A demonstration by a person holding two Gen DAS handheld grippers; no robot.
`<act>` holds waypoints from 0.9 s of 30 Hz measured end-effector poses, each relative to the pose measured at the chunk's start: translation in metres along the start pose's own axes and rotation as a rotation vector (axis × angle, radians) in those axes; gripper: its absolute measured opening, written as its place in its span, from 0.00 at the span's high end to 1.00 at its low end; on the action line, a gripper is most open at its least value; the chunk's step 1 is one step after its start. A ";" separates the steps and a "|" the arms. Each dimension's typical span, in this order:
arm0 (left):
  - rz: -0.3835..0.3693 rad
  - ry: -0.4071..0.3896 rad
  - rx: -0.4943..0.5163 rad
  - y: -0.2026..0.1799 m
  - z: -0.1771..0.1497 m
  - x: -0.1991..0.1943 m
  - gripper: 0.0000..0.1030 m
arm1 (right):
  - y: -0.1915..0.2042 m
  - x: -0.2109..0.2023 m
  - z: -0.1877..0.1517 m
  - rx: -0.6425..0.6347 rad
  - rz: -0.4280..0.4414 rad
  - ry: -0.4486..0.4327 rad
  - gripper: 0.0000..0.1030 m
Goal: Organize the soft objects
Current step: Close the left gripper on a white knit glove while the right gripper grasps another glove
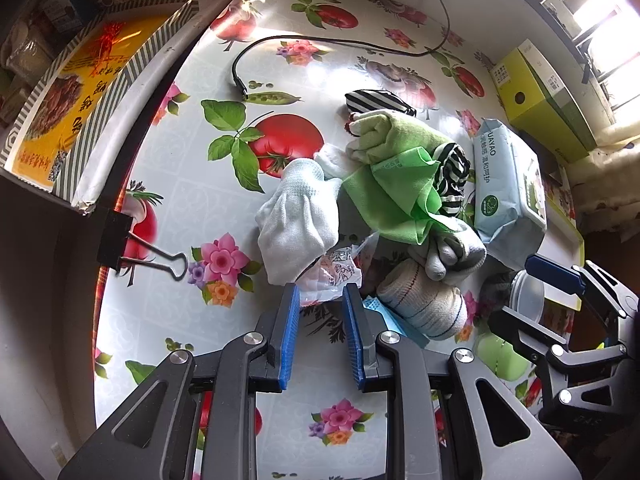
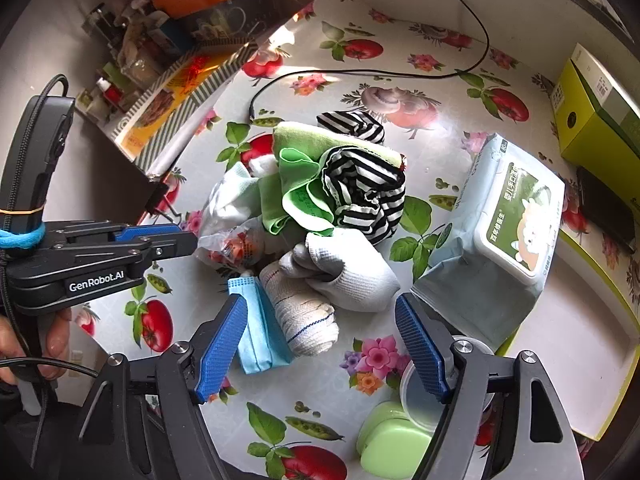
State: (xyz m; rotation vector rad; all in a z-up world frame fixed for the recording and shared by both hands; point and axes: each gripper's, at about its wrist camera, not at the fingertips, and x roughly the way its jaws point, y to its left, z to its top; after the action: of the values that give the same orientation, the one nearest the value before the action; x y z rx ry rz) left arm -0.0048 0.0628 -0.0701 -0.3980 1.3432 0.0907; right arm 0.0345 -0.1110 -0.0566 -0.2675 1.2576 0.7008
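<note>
A pile of soft things lies on the flowered tablecloth [image 1: 248, 360]: a white glove [image 1: 296, 224] [image 2: 352, 276], a green cloth [image 1: 400, 188] [image 2: 296, 200], a black-and-white striped cloth [image 1: 454, 176] [image 2: 360, 188], a grey sock [image 1: 452, 252], a bandage roll [image 1: 424, 304] [image 2: 304, 316] and a blue face mask [image 2: 260, 336]. My left gripper [image 1: 320, 290] [image 2: 194, 240] pinches the near end of a crinkly plastic packet [image 1: 332, 268] [image 2: 228, 246] at the pile's edge. My right gripper [image 2: 320, 300] [image 1: 510, 288] stands wide, the bandage roll and mask between its pads without contact.
A pack of wet wipes [image 1: 508, 184] [image 2: 492, 240] leans on a yellow-rimmed tray [image 2: 600, 364] at the right. Behind it stands a yellow-green box [image 1: 540, 92] [image 2: 592, 120]. A black cable [image 1: 320, 40] crosses the far table. A binder clip [image 1: 152, 260] holds the cloth's left edge. A clear lid [image 2: 420, 400] and a green case [image 2: 388, 440] lie near my right fingers.
</note>
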 end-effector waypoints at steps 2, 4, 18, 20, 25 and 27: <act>-0.011 0.000 -0.009 0.003 0.002 0.001 0.78 | -0.002 0.007 0.003 0.000 -0.001 0.012 0.27; -0.017 -0.005 -0.015 0.006 0.005 0.002 0.78 | -0.003 0.014 0.007 -0.001 0.001 0.022 0.27; -0.039 0.002 -0.038 0.014 0.038 0.025 0.64 | -0.018 0.046 0.021 0.011 0.014 0.088 0.41; -0.034 0.012 -0.030 0.013 0.040 0.031 0.64 | -0.018 0.050 0.021 0.005 0.012 0.096 0.42; -0.027 0.042 -0.024 0.014 0.040 0.044 0.64 | -0.015 0.057 0.021 -0.015 0.003 0.118 0.66; -0.029 0.042 -0.021 0.014 0.038 0.046 0.64 | -0.015 0.057 0.020 -0.015 0.003 0.116 0.69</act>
State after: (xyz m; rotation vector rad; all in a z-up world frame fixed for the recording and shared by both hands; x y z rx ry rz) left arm 0.0369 0.0813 -0.1111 -0.4389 1.3788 0.0732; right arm 0.0671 -0.0925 -0.1062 -0.3224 1.3636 0.7061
